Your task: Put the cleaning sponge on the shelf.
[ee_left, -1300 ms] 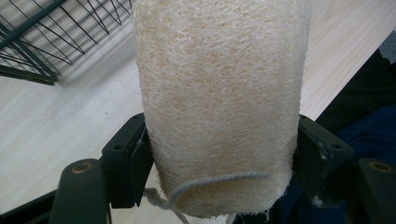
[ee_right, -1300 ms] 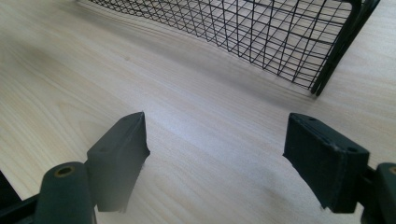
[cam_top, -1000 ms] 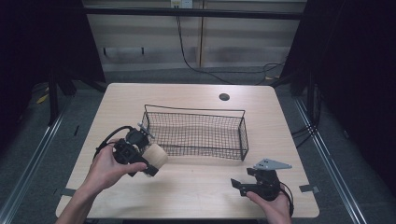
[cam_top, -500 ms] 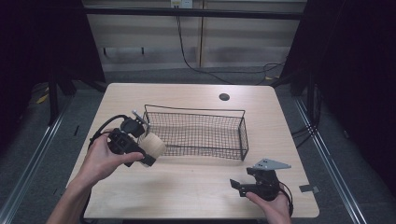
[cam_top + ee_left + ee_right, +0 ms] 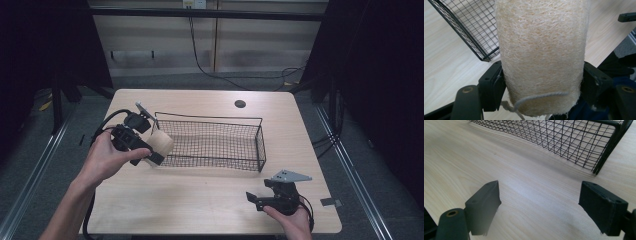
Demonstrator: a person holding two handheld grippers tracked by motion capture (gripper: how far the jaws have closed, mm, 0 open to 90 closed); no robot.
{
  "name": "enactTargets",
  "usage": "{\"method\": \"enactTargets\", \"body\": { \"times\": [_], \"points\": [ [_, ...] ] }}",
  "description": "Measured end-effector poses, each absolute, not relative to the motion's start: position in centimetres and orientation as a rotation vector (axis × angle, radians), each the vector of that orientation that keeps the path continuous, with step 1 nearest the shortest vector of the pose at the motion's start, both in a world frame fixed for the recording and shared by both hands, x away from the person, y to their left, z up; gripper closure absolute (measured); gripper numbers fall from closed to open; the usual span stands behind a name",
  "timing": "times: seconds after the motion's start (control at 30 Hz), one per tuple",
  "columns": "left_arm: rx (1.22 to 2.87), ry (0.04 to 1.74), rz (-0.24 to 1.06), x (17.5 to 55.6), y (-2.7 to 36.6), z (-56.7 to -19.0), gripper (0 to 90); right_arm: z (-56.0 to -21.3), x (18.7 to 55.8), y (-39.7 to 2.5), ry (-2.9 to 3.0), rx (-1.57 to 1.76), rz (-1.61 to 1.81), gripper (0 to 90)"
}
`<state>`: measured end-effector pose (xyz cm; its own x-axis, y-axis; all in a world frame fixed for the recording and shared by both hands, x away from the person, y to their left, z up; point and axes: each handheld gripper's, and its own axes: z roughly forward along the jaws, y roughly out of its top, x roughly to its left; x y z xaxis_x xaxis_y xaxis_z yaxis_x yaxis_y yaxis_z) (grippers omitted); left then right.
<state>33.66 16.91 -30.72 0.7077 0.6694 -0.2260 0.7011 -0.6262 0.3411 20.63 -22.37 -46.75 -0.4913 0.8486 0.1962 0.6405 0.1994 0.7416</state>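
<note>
Left gripper view: left hand-held gripper (image 5: 541, 82) clamps unlabelled loofah roll (image 5: 541, 50), frame centre; right hand-held gripper (image 5: 549, 202) wide, lower frame; no legible writing.

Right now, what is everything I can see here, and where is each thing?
Loofah sponge: one, pale beige, held between the left jaws at the basket's left end.
Wire basket: one, black, mid-table.
Table: one, light wood.
Round hole cover: one, dark, far side of the table.
Cable: one, black, on the floor behind the table.
Left hand-held gripper: one, black, shut on the sponge.
Right hand-held gripper: one, black, jaws open, near the table's front right edge.
Person's hands: two, left hand, right hand.
</note>
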Motion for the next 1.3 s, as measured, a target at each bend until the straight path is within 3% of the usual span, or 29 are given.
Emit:
{"method": "enactTargets", "body": {
  "times": [0.37, 1.3],
  "points": [
    [2.45, 1.158, -0.109, 35.8, 16.2, -29.8, 29.0, -46.8, 20.6, -22.4, 2.222, 1.418, 1.168, 17.0],
    [2.304, 1.547, -0.162, 41.2, 14.2, -31.7, 29.0, -46.7, 20.5, -22.5, 2.212, 1.42, 1.169, 17.7]
  ]
}}
